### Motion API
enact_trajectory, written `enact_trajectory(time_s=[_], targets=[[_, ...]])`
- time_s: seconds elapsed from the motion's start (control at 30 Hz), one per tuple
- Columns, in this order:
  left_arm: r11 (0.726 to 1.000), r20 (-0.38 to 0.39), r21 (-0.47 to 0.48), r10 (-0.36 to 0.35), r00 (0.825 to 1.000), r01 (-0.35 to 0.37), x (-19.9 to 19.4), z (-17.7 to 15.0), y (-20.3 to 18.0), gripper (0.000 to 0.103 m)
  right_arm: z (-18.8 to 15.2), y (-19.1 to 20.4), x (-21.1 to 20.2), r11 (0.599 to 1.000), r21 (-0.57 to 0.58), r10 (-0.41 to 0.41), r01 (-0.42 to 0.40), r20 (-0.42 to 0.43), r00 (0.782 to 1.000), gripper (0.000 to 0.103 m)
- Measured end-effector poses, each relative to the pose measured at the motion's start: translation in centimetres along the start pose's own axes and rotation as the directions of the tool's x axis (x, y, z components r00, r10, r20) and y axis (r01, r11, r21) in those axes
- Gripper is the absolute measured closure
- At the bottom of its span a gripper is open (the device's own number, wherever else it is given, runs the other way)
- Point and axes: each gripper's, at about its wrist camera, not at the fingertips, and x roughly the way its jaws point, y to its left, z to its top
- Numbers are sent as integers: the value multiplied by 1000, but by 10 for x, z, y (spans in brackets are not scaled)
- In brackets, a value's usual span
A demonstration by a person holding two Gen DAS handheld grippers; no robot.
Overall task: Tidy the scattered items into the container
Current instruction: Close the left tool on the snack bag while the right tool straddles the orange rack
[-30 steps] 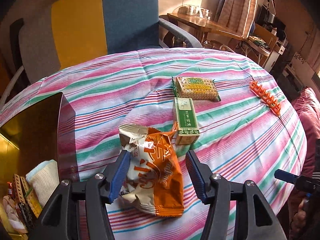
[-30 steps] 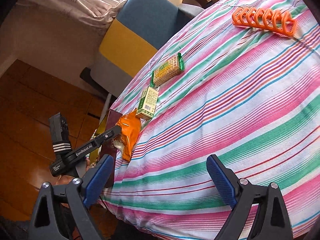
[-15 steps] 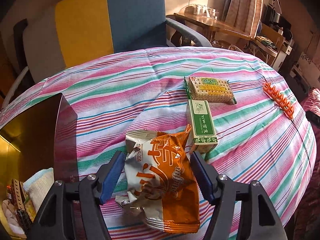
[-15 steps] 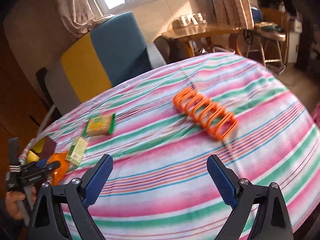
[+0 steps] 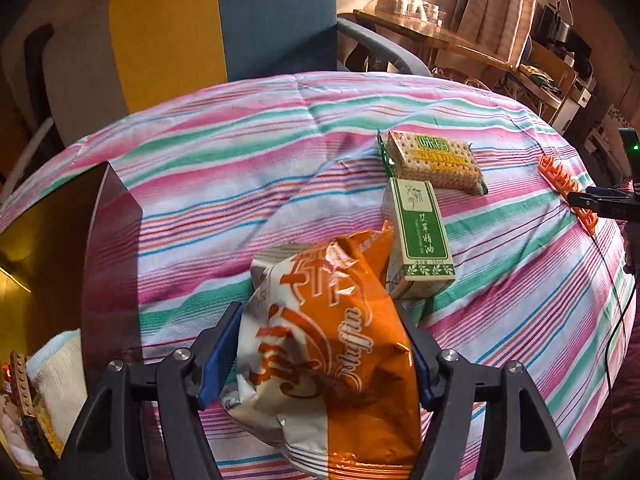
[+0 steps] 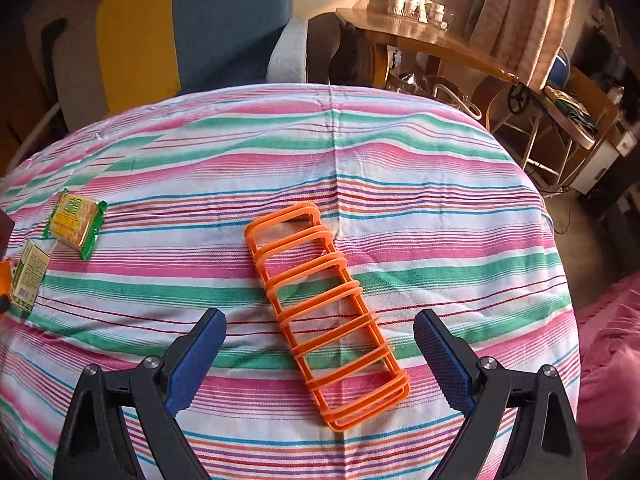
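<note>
The round tabletop (image 6: 360, 152), under a pink, green and white striped cloth, curves away on all sides; its far edge runs in front of a blue and yellow armchair (image 5: 224, 20), and the right edge drops toward a pink cushion (image 6: 608, 360). Open striped cloth lies between the items in the middle and along the far edge.

At the left edge sits the dark brown container (image 5: 60, 248), its open top showing a pale folded cloth (image 5: 60, 376) and some small, indistinct things in its near corner.

The left gripper (image 5: 320, 360) is clamped on the orange snack bag (image 5: 332, 344), both blue pads pressed against the bag's sides. The bag's long axis runs along the fingers, its crimped end pointing toward the far edge. Whether it rests on the cloth I cannot tell. Just beyond it, touching its far right corner, lies the green box (image 5: 420, 232), long axis pointing away toward the far edge. The cracker pack (image 5: 434, 160) lies just past the box, crosswise to it.

The right gripper (image 6: 320, 356) hangs spread wide over the near right part of the tabletop, holding nothing. The orange rack (image 6: 324, 312) lies flat between its fingers, touching neither, its long axis slanting from far left to near right.
</note>
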Motion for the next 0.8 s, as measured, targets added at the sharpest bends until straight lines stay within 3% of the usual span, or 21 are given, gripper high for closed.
enact_trajectory(time_s=[0.1, 0.2, 0.37, 0.5, 0.8], targets=[[1000, -12, 12, 7, 1000, -7, 3, -5, -4, 34, -2, 1, 9, 1000, -3, -5, 5, -38, 999, 20], [1000, -3, 26, 16, 1000, -16, 1, -8, -9, 38, -8, 5, 6, 1000, -4, -23, 23, -34, 999, 47], [1000, 1, 27, 5, 1000, -6, -4, -15, -9, 41, -20, 20, -16, 1000, 22, -3, 2, 27, 1000, 49], [999, 5, 39, -8, 1000, 7, -12, -27, -11, 41, -38, 46, -43, 996, 44, 78, -82, 78, 994, 49], [998, 10, 35, -43, 999, 42, -36, -65, -11, 42, -94, 130, -68, 976, 21, 216, -218, 73, 974, 49]])
